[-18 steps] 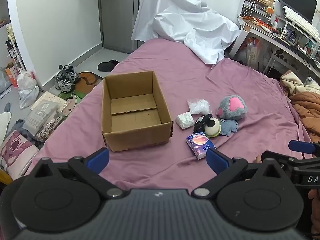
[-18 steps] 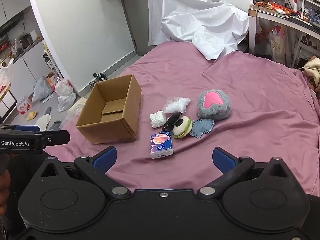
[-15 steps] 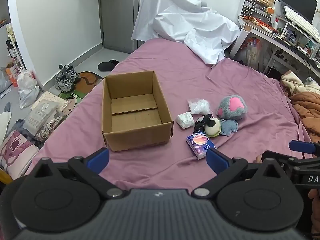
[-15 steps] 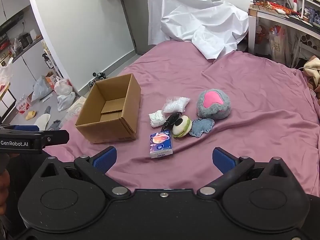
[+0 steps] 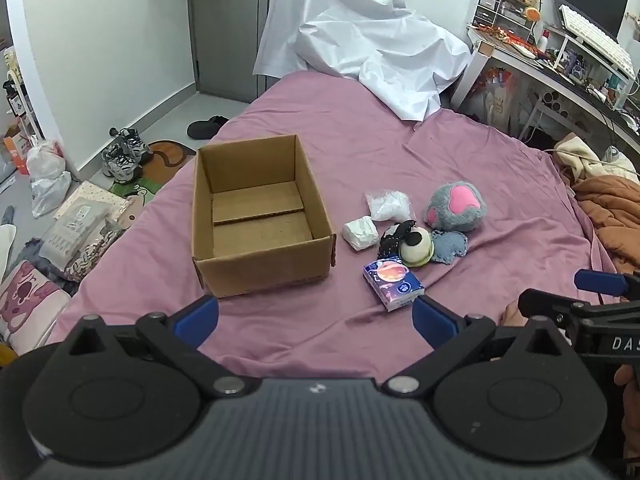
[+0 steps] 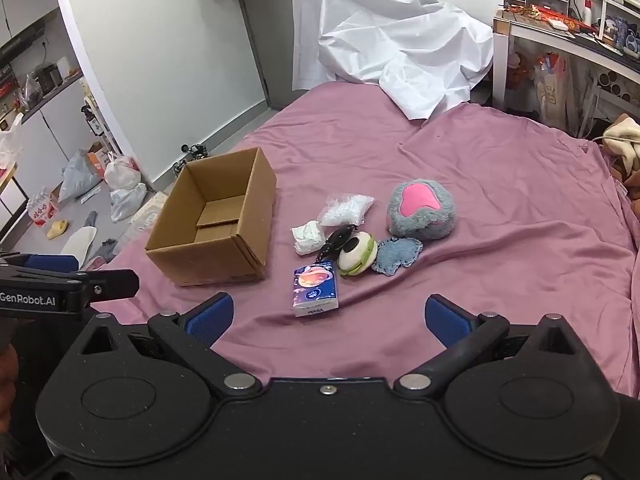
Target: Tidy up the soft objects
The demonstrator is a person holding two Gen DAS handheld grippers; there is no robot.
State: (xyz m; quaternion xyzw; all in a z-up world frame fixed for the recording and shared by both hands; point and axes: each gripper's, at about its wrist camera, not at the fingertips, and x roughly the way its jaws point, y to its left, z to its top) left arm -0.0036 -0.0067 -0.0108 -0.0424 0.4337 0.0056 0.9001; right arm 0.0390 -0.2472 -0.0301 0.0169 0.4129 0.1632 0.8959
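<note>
Nearest the cameras, both grippers hang over the near edge of the bed with nothing between their blue pads. The left gripper (image 5: 316,316) has its jaws spread as wide as they go and grips nothing; the right gripper (image 6: 328,320) stands likewise wide and empty. In the right wrist view the left tool's side arm reads "GenRobot.AI"; in the left wrist view the right tool's arm shows the letters "DAS", cut off by the frame edge.

Taking the cardboard box (image 5: 256,216) as the landmark: it sits open-topped and empty on the purple sheet (image 5: 400,152), toward the bed's left edge. A clear strip of sheet lies between the box and the grippers.

Just right of the box's near corner lies a tissue pack (image 6: 315,288) printed with a planet; small writing on its near end is too blurred to read. Farther right of the box, a white wad (image 5: 360,233) lies close to its right wall. Beside that, a black soft item (image 6: 336,240) touches a cream and green round toy (image 6: 357,254), with a blue-grey fabric piece (image 6: 398,256) against the toy's right. Behind these sit a clear bag of white filling (image 6: 346,210) and a grey plush with a pink heart (image 6: 422,210).

Right of the cluster the sheet is open up to a brown blanket (image 5: 612,208) at the bed's edge. Beyond the box, open sheet runs to a white cloth (image 5: 360,36) draped at the far end.
</note>
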